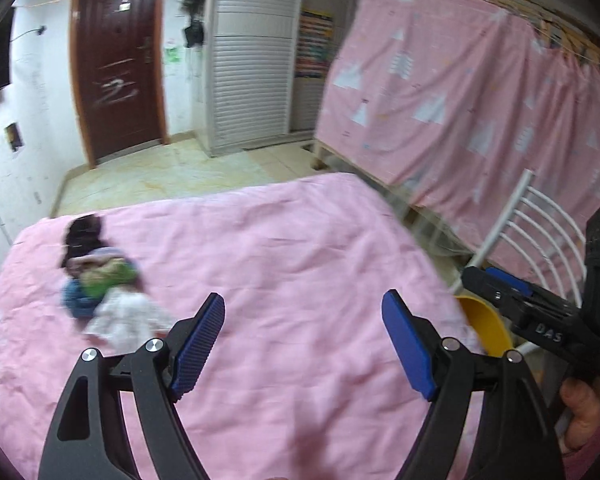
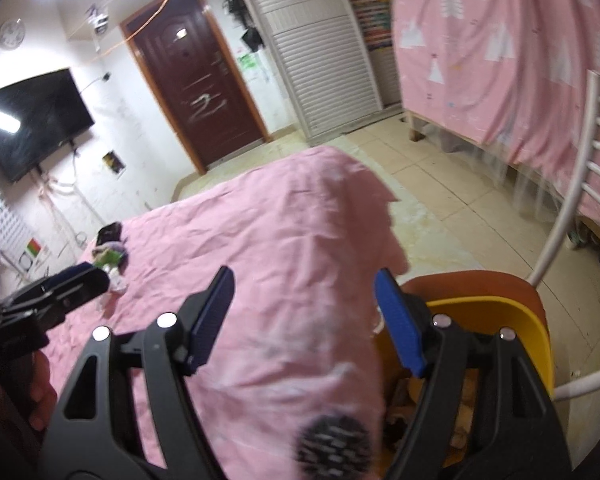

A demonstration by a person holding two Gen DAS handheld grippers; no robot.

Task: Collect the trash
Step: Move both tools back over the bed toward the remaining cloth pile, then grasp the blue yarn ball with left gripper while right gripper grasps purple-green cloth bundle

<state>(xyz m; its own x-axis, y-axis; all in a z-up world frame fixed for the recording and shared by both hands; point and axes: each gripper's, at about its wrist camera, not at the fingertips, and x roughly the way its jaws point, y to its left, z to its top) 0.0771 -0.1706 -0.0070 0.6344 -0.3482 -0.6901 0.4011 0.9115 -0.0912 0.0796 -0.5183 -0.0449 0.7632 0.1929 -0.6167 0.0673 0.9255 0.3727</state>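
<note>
Hovering over the pink surface, both grippers released

Spreading wide with nothing between their blue fingers [image 1: 198, 342], the left gripper [image 1: 304, 340] and right gripper [image 2: 304, 320] hang above the pink-covered surface [image 1: 284, 256]. A trash pile [image 1: 100, 280] of crumpled scraps lies near the surface's far left corner. Beside the surface's near right edge sits a yellow bin [image 2: 500, 312] on a white chair [image 2: 580, 184].

Bright ceiling glare, perhaps motion-blurred, fisheye-warped edges.
</note>
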